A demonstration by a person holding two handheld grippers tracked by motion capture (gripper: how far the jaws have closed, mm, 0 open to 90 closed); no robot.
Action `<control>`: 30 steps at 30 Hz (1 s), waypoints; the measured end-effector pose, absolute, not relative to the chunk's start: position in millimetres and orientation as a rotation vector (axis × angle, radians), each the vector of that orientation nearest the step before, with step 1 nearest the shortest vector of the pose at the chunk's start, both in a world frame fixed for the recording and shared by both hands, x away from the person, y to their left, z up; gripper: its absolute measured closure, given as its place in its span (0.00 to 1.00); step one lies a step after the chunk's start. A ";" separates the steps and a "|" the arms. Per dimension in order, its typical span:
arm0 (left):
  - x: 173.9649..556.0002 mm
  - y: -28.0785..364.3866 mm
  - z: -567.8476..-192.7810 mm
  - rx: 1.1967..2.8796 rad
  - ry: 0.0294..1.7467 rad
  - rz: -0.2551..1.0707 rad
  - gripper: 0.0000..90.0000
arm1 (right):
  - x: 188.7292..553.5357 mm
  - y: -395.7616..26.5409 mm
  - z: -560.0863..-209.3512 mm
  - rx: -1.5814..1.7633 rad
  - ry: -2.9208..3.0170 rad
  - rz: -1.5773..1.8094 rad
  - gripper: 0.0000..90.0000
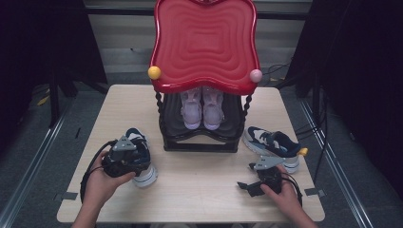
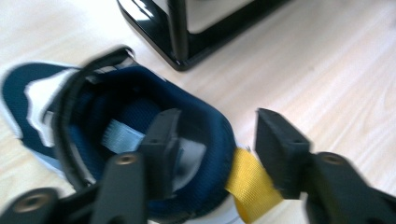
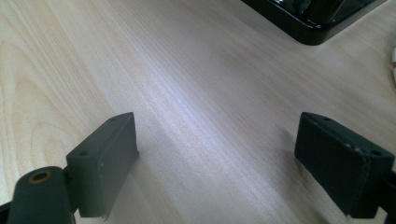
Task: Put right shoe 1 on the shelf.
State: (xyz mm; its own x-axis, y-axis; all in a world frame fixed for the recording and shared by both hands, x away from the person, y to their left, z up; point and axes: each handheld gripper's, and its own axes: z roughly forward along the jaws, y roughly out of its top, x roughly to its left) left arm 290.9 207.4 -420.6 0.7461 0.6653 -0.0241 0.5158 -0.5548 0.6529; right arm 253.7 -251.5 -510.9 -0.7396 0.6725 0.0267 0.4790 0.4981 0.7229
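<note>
A navy and white sneaker (image 1: 142, 166) stands on the table's left part, and my left gripper (image 1: 135, 159) reaches down over its heel. In the left gripper view the sneaker (image 2: 60, 107) has its heel collar between the jaws of my left gripper (image 2: 217, 123). One jaw is inside the shoe. The other stands outside beside the yellow heel tab (image 2: 250, 179), with a gap to the heel, so the gripper is open. The matching sneaker (image 1: 273, 145) lies at the right. My right gripper (image 1: 246, 176) (image 3: 215, 135) is open low over bare wood in front of it.
A black shoe rack (image 1: 199, 145) with a red wavy top (image 1: 204, 42) stands at the table's middle back, and a pair of pink shoes (image 1: 202, 109) sits on its lower shelf. Its base (image 2: 187, 51) (image 3: 308, 23) is close to both grippers. Cables trail at the right.
</note>
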 end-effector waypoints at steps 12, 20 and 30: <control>302.9 184.1 -421.3 2.253 0.952 0.237 0.77 | 253.8 -251.5 -510.9 0.977 2.485 1.078 0.14; 307.0 177.3 -421.0 2.214 0.934 0.178 0.64 | 253.7 -251.5 -510.9 0.977 2.485 1.078 0.14; 300.7 193.1 -412.2 2.248 0.867 0.198 0.46 | 253.8 -251.5 -510.9 0.977 2.485 1.079 0.14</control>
